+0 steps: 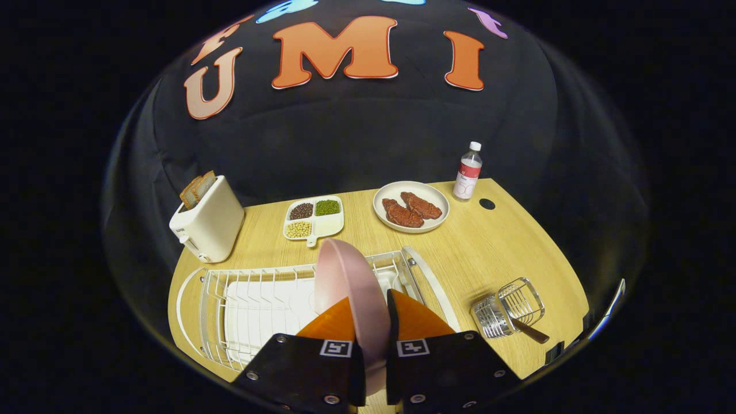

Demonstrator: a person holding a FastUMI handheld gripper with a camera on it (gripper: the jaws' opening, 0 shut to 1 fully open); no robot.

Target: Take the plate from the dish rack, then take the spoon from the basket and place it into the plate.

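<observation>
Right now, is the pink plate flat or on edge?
On edge. The pink plate stands upright over the dish rack, its rim pinched between both fingers of the hand-held gripper.

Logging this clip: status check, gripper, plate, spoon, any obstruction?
Gripper shut on pink plate, plate on edge above the dish rack. Spoon in the wire basket, beside the rack. Nothing between plate and bare table.

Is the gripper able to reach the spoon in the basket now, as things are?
Probably not yet. The gripper is shut on the pink plate above the dish rack, so its fingers are occupied. The spoon in the basket lies unobstructed to the side.
</observation>
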